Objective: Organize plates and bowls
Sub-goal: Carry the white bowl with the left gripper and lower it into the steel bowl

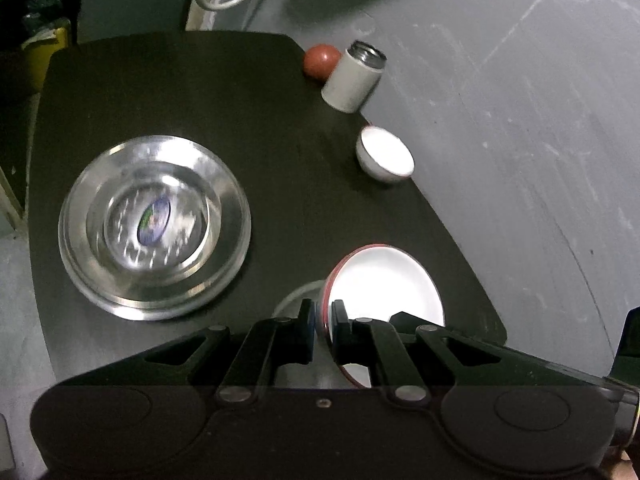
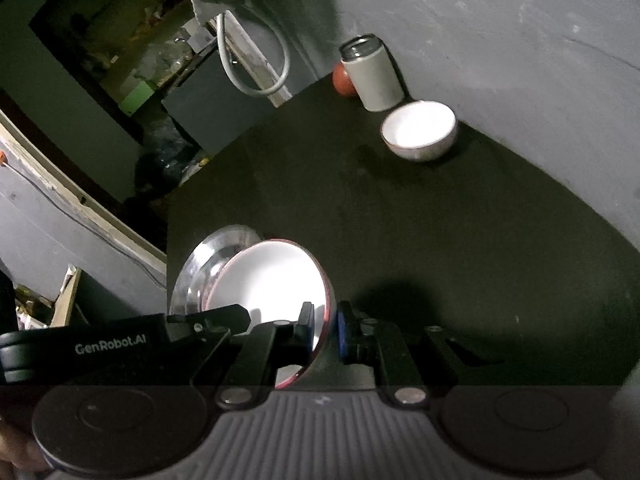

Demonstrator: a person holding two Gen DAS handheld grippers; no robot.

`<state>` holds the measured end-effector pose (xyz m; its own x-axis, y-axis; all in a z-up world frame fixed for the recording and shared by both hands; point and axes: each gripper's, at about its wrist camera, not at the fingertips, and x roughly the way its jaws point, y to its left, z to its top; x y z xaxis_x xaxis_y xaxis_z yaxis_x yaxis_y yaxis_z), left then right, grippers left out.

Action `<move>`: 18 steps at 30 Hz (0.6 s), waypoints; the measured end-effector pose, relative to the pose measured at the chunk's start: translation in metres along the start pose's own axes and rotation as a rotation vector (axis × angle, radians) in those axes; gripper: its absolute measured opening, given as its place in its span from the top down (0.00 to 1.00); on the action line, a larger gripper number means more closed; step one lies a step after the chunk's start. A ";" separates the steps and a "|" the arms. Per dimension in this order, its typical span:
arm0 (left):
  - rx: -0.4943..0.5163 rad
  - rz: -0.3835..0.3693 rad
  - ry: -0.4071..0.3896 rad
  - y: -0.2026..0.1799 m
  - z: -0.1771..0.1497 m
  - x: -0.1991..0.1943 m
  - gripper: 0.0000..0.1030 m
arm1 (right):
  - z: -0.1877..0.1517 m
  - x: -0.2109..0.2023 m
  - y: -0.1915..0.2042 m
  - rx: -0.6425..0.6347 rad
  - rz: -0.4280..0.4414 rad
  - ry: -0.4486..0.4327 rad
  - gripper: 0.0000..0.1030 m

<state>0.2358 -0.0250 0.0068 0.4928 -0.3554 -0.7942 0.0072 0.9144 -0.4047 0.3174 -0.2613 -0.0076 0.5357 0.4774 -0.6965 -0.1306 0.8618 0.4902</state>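
Both tools, left (image 1: 324, 316) and right (image 2: 325, 320), pinch one red-rimmed bowl (image 1: 384, 280) (two white bowls total).

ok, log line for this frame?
left tool: shut on red-rimmed bowl | right tool: same bowl's rim | steel plate: on table

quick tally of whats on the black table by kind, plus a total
Steel plates: 2, a large one lying flat and a smaller one behind the held bowl.
White bowls: 2, a red-rimmed one gripped by both the left gripper and the right gripper, and a small one.
White steel-mouthed cups: 1.
Red balls: 1.
Total: 6
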 end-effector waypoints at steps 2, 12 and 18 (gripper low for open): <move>0.001 -0.009 0.009 0.001 -0.008 -0.003 0.92 | -0.011 -0.005 -0.001 0.016 -0.011 0.005 0.88; -0.016 0.005 0.060 0.008 -0.023 0.003 0.92 | -0.039 -0.012 0.000 0.044 -0.059 0.050 0.88; -0.030 0.024 0.111 0.009 -0.021 0.018 0.92 | -0.033 -0.005 -0.001 0.034 -0.060 0.091 0.88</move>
<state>0.2263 -0.0278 -0.0207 0.3929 -0.3543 -0.8486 -0.0305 0.9173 -0.3970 0.2873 -0.2587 -0.0221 0.4632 0.4397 -0.7695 -0.0711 0.8839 0.4623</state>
